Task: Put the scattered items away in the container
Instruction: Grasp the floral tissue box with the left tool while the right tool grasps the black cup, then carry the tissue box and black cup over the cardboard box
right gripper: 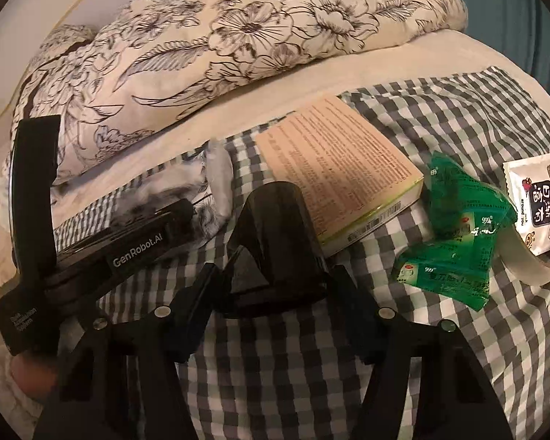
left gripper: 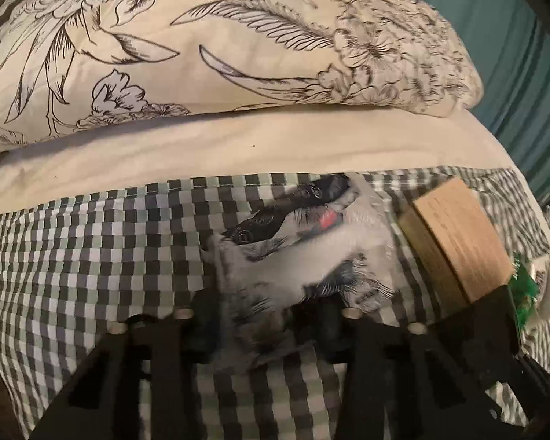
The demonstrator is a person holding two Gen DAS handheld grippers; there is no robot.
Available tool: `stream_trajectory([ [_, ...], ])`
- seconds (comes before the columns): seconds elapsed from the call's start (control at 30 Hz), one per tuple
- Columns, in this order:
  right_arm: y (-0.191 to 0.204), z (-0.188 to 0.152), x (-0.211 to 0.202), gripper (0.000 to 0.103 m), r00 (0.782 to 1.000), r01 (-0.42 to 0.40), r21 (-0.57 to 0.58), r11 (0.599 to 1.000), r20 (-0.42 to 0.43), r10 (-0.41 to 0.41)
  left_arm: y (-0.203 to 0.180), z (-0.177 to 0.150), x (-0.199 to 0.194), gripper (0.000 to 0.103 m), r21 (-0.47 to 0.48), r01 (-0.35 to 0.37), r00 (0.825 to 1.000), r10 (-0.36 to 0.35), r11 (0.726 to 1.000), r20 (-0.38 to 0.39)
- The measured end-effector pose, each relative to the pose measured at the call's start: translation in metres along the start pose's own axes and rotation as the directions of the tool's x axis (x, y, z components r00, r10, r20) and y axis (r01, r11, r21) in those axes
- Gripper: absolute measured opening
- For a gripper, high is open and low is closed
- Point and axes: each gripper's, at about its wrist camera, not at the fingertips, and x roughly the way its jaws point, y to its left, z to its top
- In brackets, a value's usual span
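Note:
A white pouch printed with a black bird (left gripper: 297, 253) lies on the checked bed cover (left gripper: 91, 256). My left gripper (left gripper: 266, 333) has its fingers on both sides of the pouch's near end, apparently shut on it. It also shows in the right wrist view (right gripper: 187, 205), with the pouch (right gripper: 216, 179) beyond it. My right gripper (right gripper: 271, 278) is shut on a dark translucent cup (right gripper: 275, 242) held on its side. A tan box (right gripper: 341, 172) lies just past the cup; it also shows in the left wrist view (left gripper: 458, 238).
Green medicine sachets (right gripper: 454, 242), a white snack packet (right gripper: 535, 201) and a roll of tape (right gripper: 524, 256) lie right of the box. A floral pillow (left gripper: 201, 47) and cream sheet (left gripper: 238, 146) lie behind. A teal curtain (left gripper: 524, 73) hangs at right.

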Motion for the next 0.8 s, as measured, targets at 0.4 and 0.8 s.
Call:
stream_trajectory([
  [0.4,0.004,-0.012,-0.081,0.061,0.996,-0.074,-0.025,0.997,0.056,0.075,-0.016,-0.031,-0.115,0.026,0.019,-0.02,0.995,0.018,1.0,0.101],
  [0.8,0.03,-0.062,-0.192,0.061,0.99,-0.09,-0.146,0.985,0.098,0.105,0.006,-0.102,-0.215,0.026,-0.1,-0.095,0.992,0.103,0.99,0.071],
])
